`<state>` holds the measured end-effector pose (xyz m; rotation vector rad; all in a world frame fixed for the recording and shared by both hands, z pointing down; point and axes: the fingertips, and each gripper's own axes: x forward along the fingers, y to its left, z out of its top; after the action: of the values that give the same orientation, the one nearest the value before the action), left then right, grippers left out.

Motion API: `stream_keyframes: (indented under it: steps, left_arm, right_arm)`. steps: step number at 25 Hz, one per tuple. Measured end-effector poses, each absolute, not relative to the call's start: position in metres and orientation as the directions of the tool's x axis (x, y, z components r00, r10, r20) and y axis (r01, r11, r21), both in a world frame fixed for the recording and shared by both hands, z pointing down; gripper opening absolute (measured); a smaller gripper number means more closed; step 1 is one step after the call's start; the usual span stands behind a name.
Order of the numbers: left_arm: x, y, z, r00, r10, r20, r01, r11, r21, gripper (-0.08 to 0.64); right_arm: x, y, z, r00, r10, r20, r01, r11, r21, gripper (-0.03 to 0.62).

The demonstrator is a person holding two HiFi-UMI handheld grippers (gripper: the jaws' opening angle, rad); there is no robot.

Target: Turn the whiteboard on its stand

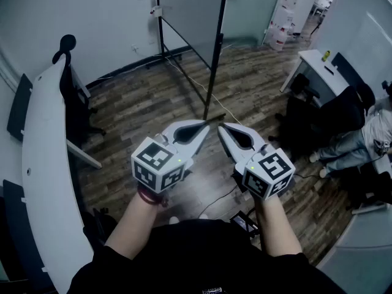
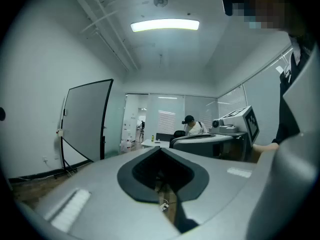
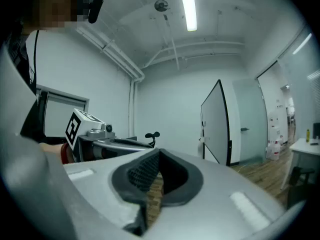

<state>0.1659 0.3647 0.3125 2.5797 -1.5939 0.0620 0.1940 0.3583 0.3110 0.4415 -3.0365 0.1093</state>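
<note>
The whiteboard [image 1: 190, 8] stands on its black-framed stand [image 1: 212, 72] on the wooden floor, a few steps ahead of me in the head view. Both grippers are held level in front of my chest, well short of the board, their tips angled toward each other. My left gripper [image 1: 206, 125] is shut with nothing in it, and so is my right gripper [image 1: 220, 127]. In the left gripper view the whiteboard [image 2: 85, 121] is at the left, beyond the shut left gripper [image 2: 161, 149]. The right gripper view shows the whiteboard [image 3: 216, 121] at the right, past the shut right gripper [image 3: 159, 152].
A long curved white desk [image 1: 43, 164] runs down the left, with a black chair [image 1: 76, 109] beside it. A white table [image 1: 318, 66] and dark chairs [image 1: 318, 121] are at the right, where a person [image 1: 361, 136] sits. A cable [image 1: 190, 78] lies on the floor by the stand.
</note>
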Motion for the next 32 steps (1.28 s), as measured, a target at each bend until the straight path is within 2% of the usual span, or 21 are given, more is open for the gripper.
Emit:
stream_keyframes:
  steps: [4,8,15,17,21,25,29,32]
  left_arm:
    - [0.165,0.352,0.317,0.406,-0.909,0.095,-0.913,-0.399,0.082,-0.002]
    - [0.170,0.334,0.329,0.339,-0.927,0.163,-0.941,-0.334,0.056,-0.003]
    - [0.179,0.320,0.343,0.279,-0.940,0.198,-0.960,-0.277,0.036,-0.003]
    - [0.179,0.319,0.346,0.264,-0.944,0.200,-0.964,-0.263,0.029,-0.004]
    - [0.193,0.319,0.350,0.282,-0.938,0.202,-0.958,-0.285,0.018,-0.003]
    - [0.192,0.313,0.352,0.278,-0.940,0.197,-0.960,-0.278,0.031,-0.002]
    - [0.193,0.303,0.355,0.324,-0.924,0.203,-0.946,-0.322,0.046,-0.002]
    - [0.186,0.284,0.350,0.342,-0.921,0.188,-0.939,-0.340,0.044,-0.002]
  right_arm:
    - [0.198,0.348,0.312,-0.958,-0.278,0.065,-0.283,0.952,-0.112,0.000]
    - [0.209,0.329,0.321,-0.959,-0.273,0.073,-0.280,0.953,-0.118,0.000]
    - [0.218,0.319,0.328,-0.981,-0.179,0.080,-0.190,0.969,-0.157,0.000]
    - [0.218,0.319,0.330,-0.987,-0.133,0.091,-0.144,0.982,-0.124,0.000]
    - [0.226,0.320,0.339,-0.990,-0.059,0.130,-0.071,0.994,-0.087,0.000]
    - [0.225,0.313,0.343,-0.989,-0.072,0.126,-0.086,0.990,-0.112,0.000]
    - [0.211,0.326,0.344,-0.989,-0.019,0.150,-0.020,1.000,-0.006,0.000]
    - [0.201,0.313,0.343,-0.981,-0.022,0.192,-0.018,0.999,0.026,0.000]
